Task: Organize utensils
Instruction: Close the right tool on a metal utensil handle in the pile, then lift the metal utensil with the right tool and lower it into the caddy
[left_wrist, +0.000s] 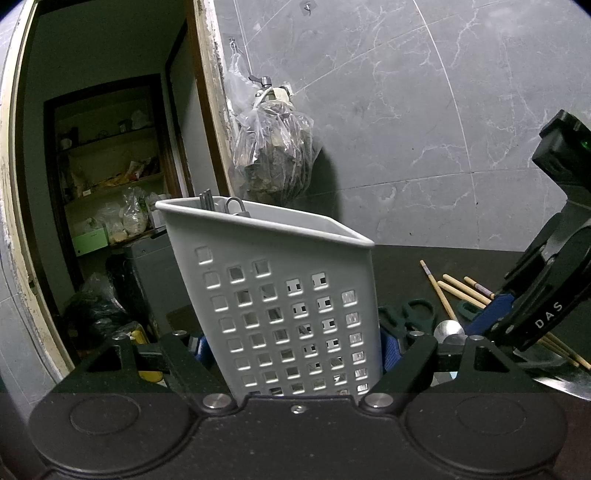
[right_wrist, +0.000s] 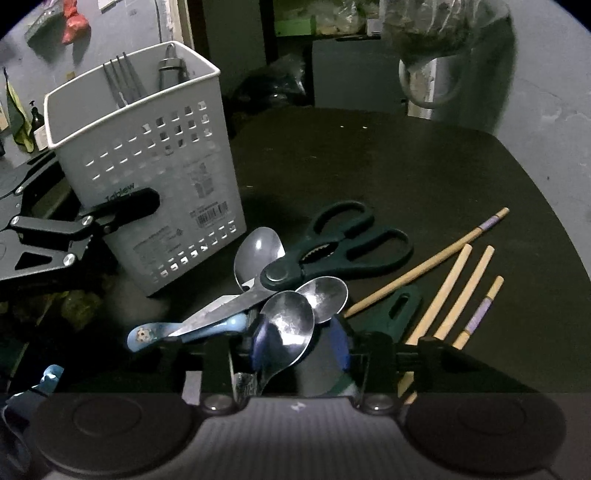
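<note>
The white basket (right_wrist: 147, 158) stands near the left edge of the dark table (right_wrist: 369, 166), with a fork (right_wrist: 123, 83) inside. The left gripper (left_wrist: 295, 350) squeezes the basket tight. Beside it lie spoons (right_wrist: 321, 295), scissors (right_wrist: 332, 243) and chopsticks (right_wrist: 447, 291). The right gripper (right_wrist: 301, 343) sits around one spoon (right_wrist: 284, 332); I cannot tell if it pinches.

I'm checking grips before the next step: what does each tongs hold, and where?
Left tongs clamp the white utensil holder by its lower sides. Right tongs straddle a spoon; grip unclear.
</note>
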